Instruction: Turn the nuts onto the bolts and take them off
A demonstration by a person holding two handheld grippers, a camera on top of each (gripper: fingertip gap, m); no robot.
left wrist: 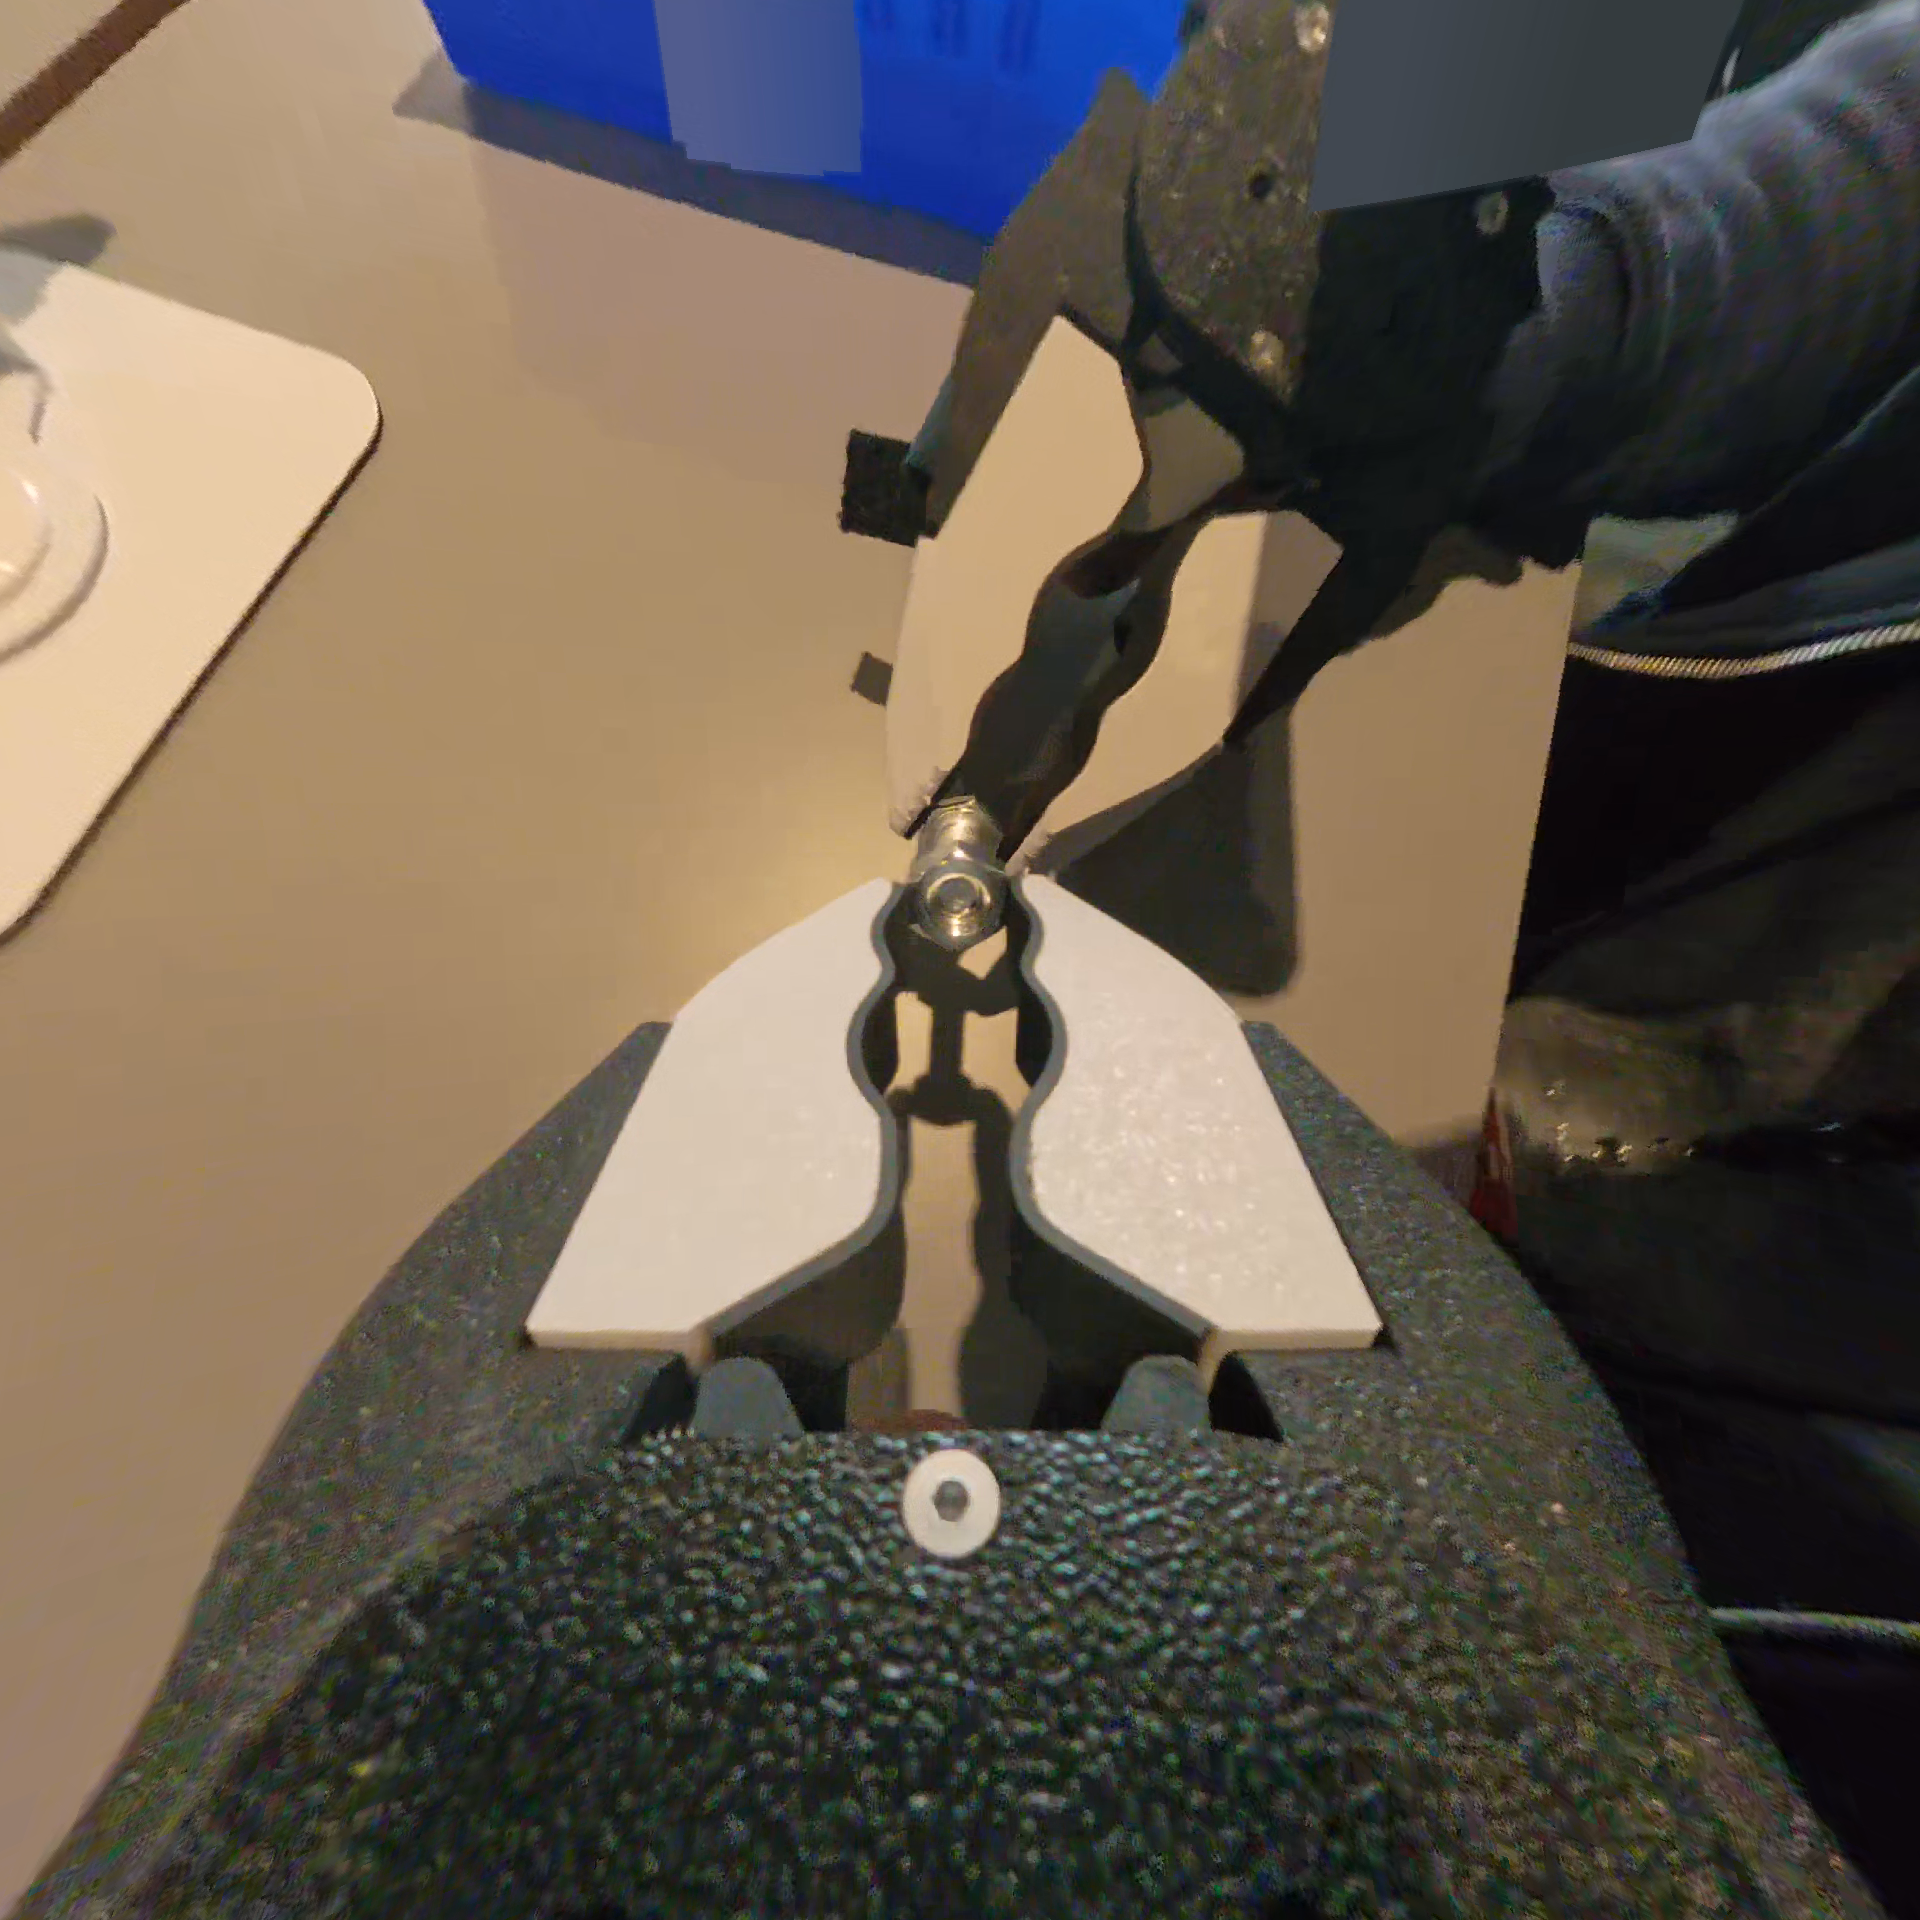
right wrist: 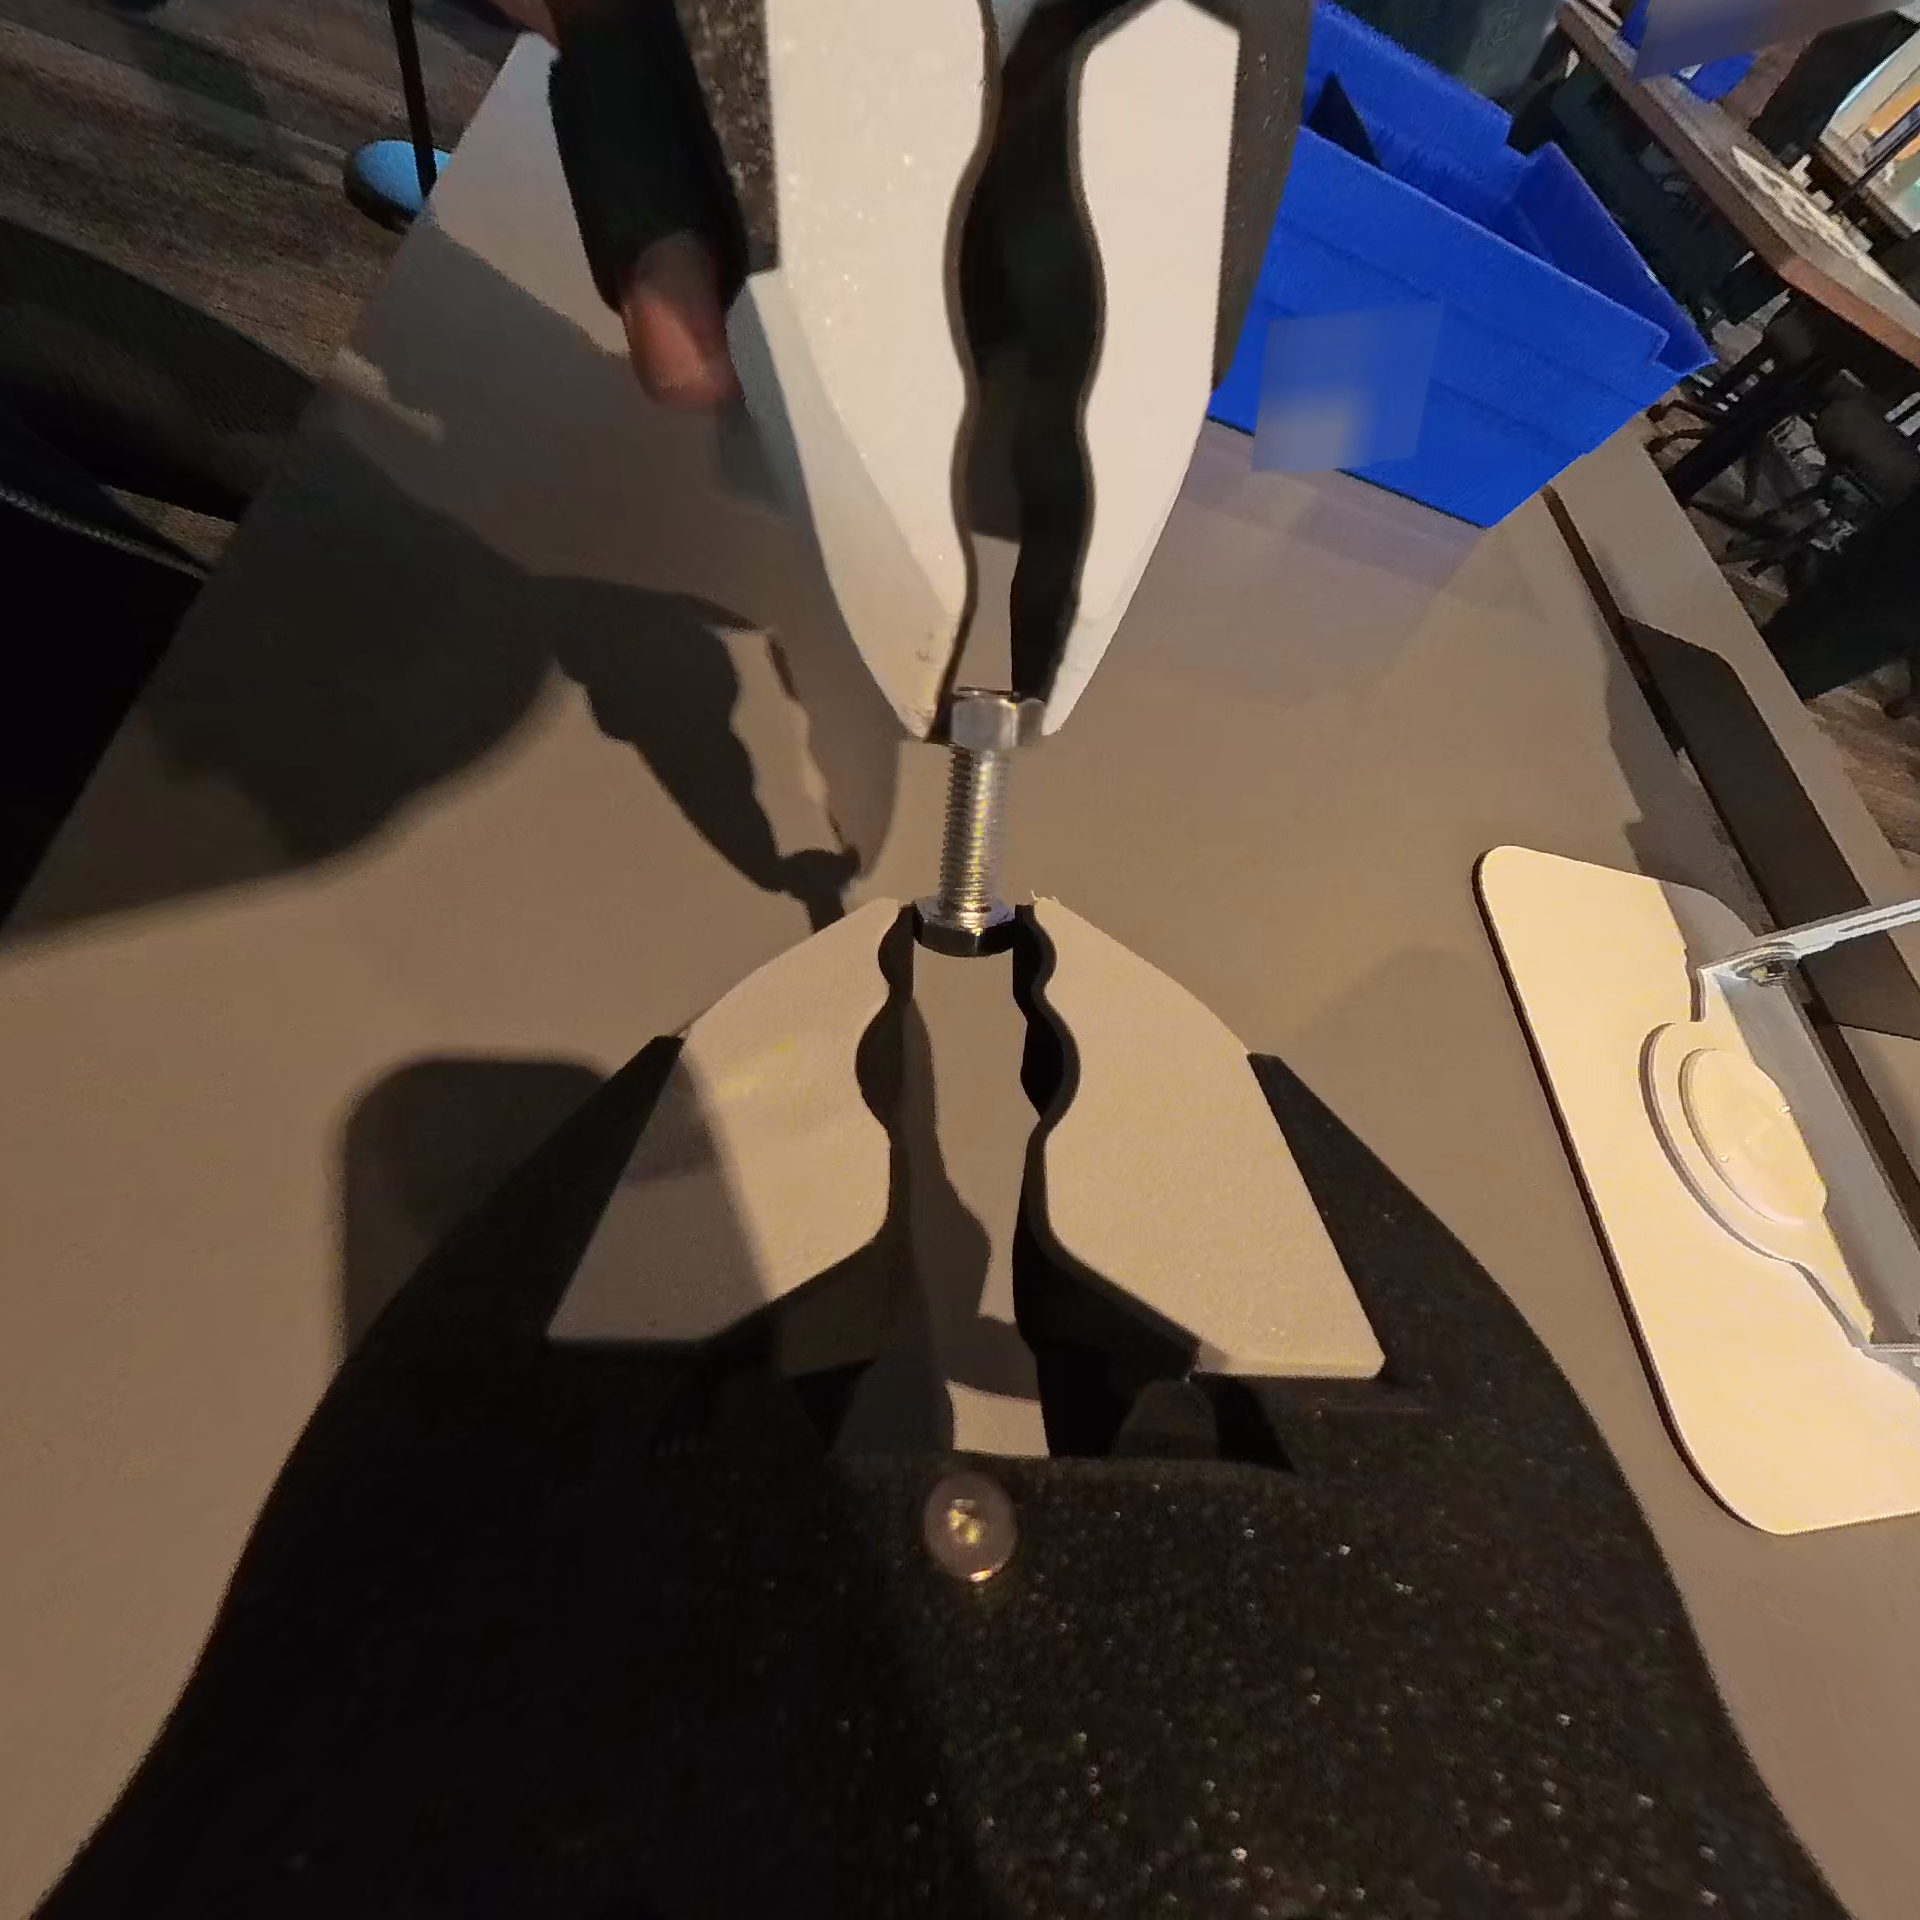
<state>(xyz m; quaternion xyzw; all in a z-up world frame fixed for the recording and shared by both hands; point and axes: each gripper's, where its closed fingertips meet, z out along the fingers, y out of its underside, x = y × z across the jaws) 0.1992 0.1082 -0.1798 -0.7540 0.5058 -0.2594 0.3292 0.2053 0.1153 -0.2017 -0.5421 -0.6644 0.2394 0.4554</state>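
A silver bolt (right wrist: 968,821) is held in the air between my two grippers, above the tan table (right wrist: 1299,779). My left gripper (left wrist: 954,914) is shut on the bolt's hex head (left wrist: 954,906), which faces its camera end-on. In the right wrist view the left gripper (right wrist: 987,717) comes down from the top, holding that head. My right gripper (right wrist: 961,925) is shut on a nut (right wrist: 958,935) sitting at the tip of the threaded shaft. In the left wrist view the right gripper (left wrist: 961,821) reaches in from the upper right.
A blue bin (right wrist: 1434,312) stands at the table's far side and also shows in the left wrist view (left wrist: 582,73). A white mat (right wrist: 1621,1195) carries a clear stand. A person's dark sleeve (left wrist: 1714,312) and gloved finger (right wrist: 675,322) are close by. Black square marks (left wrist: 883,488) lie on the table. My left and right fingertips are right by each other.
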